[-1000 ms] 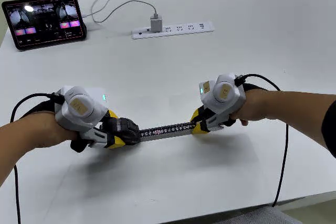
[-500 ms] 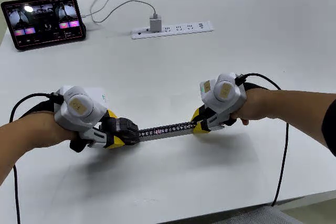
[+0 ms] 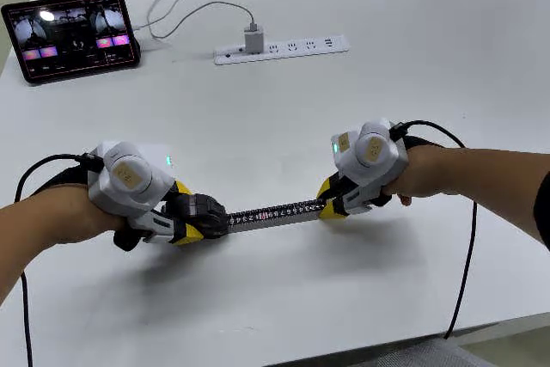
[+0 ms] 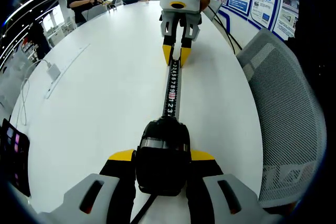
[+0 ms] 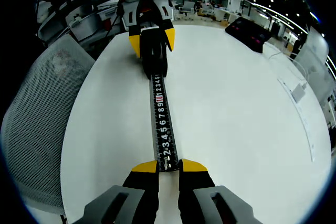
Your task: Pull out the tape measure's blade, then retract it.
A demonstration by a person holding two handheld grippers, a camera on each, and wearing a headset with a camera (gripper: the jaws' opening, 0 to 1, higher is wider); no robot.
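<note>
Anchoring: left tool [image 3: 187, 220] clamps the tape measure case [image 3: 204, 214] so right tool [image 3: 331, 205], well away, pinches the blade [image 3: 275, 212] (drawn taut).

Overhead cam; claw cams opp. along blade [image 3: 275, 211]

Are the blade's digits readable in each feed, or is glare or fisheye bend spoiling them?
Head view: blade sharp, digits too small, soft shadows beneath. Right gripper view: digits crisp near the right claw, no glare, table edge bowed by fisheye. Left gripper view: digits legible just past the case, shrinking farther out.
</note>
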